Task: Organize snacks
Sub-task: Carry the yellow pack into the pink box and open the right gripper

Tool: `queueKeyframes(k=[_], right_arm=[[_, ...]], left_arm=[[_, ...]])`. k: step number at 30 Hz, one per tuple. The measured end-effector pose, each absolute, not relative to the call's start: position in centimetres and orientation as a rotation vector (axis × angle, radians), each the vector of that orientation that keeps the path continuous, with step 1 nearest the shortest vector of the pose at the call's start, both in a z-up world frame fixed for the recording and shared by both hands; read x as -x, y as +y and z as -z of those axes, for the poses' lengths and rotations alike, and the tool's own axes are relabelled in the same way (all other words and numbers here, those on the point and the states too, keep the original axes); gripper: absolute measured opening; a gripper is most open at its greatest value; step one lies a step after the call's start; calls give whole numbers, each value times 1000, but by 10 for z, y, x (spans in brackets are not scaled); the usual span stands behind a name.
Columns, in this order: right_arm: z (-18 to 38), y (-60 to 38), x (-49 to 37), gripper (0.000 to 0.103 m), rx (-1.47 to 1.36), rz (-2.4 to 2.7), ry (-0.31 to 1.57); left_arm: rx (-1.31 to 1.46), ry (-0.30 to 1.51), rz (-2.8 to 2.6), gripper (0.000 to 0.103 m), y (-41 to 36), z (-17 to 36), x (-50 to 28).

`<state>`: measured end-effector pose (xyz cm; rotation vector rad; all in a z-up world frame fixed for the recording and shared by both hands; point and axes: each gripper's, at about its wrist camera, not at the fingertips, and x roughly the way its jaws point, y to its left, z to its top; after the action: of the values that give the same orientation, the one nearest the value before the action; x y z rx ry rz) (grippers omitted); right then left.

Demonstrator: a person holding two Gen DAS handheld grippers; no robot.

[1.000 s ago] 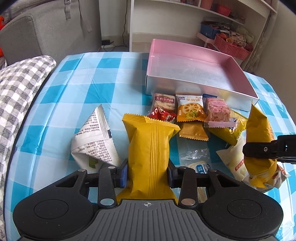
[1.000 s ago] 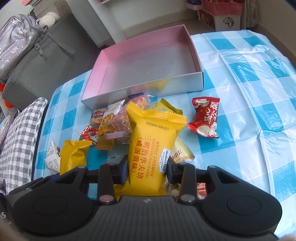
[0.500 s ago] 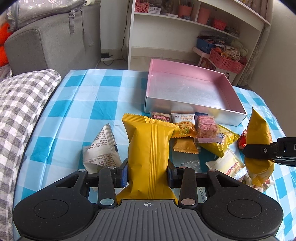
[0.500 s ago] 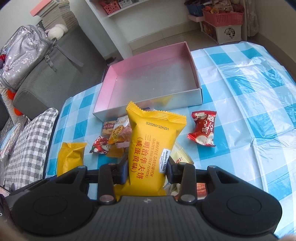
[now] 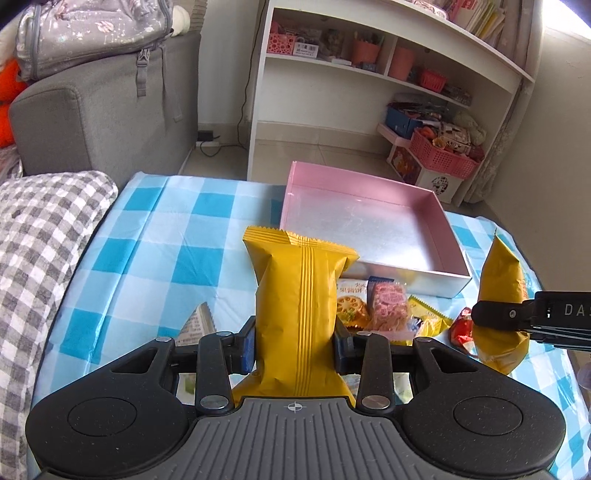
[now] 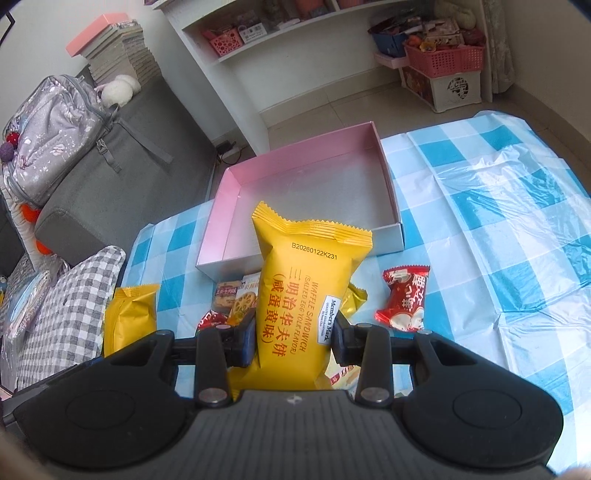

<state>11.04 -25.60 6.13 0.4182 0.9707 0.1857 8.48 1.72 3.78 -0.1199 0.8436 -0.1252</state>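
Counter [image 5: 155,240] under a blue-and-white check cloth carries a shallow pink box [image 5: 436,214], its inside bare, and just in front of its near wall a huddle of small snacks [image 5: 373,306]. In the right wrist view a red packet [image 6: 404,299] lies apart on the cloth to the right of that huddle. A white triangular packet [image 5: 197,321] lies on the left of the cloth. Beyond the counter stand a grey sofa [image 5: 107,107] with a silver backpack [image 5: 92,33] on top, a white shelf unit [image 5: 388,70] holding pots and pink baskets, and a grey gingham cushion [image 5: 44,236] against the counter's left edge. Left tongs [image 5: 295,341] pinch a yellow packet [image 5: 299,295] upright by its lower half, seam side to the camera, raised above the cloth with the box beyond it. Right tongs [image 6: 293,341] pinch a second yellow packet [image 6: 306,295] the same way, its printed waffle-sandwich face to the camera, also clear of the cloth and on the near side of the box. From the left wrist view the right tongs come in from the right edge, gripping their packet above the cloth.
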Motion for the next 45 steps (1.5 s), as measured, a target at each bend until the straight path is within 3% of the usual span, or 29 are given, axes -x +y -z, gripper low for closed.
queueKeyframes(k=[8,20,28,45], right_arm=[[-61,-265,-153,35,-391,-175,921],[-33,-268,-216,35,-324,-158,801],[-3,-253,-224,35,-180,-138,795],[-2,-230,-193,35,-43,-195,904]], left_arm=[[87,791,168,35,-3,-39,-151],[-12,691,200,35,-38,11,-234],[-116,732,207,36,-44,47,-234],[-80,882,125,36,-28,47,-206]])
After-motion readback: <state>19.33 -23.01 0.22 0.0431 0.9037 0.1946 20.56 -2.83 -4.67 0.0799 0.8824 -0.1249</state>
